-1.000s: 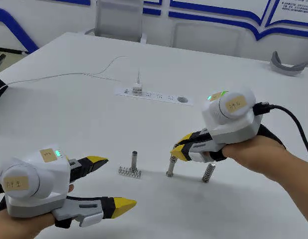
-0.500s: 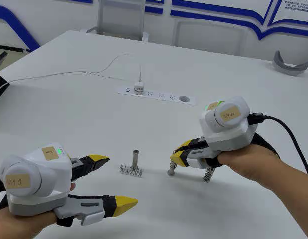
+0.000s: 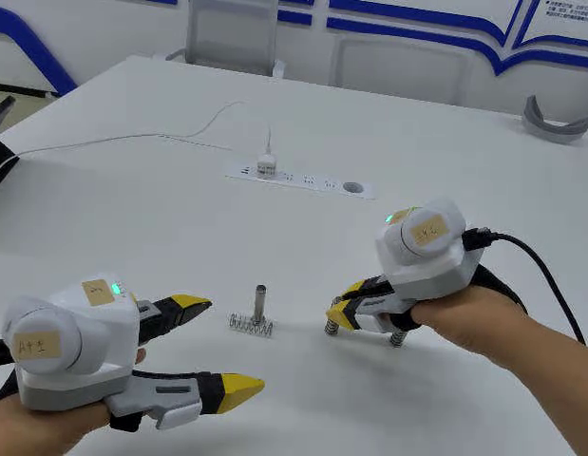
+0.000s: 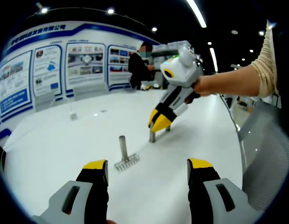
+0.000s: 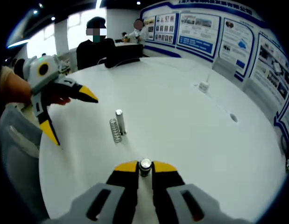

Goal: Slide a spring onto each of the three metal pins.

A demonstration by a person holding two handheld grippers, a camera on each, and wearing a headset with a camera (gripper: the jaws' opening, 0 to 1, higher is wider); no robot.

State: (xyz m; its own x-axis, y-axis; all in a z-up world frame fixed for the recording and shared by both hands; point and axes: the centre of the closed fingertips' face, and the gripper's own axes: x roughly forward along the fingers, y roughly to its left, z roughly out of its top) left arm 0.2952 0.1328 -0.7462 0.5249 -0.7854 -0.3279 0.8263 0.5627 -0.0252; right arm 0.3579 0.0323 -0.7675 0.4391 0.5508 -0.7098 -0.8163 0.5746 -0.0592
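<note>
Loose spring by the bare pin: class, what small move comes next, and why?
Probably move the open left gripper onto the loose coiled metal spring: it lies beside the bare metal pin, and the right gripper is shut on a second metal pin.

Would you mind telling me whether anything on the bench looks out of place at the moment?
One spring lies flat on the table at the foot of the bare pin instead of sitting on it. The right gripper is shut on the middle pin, which carries its spring. Nothing looks damaged or spilled.
</note>
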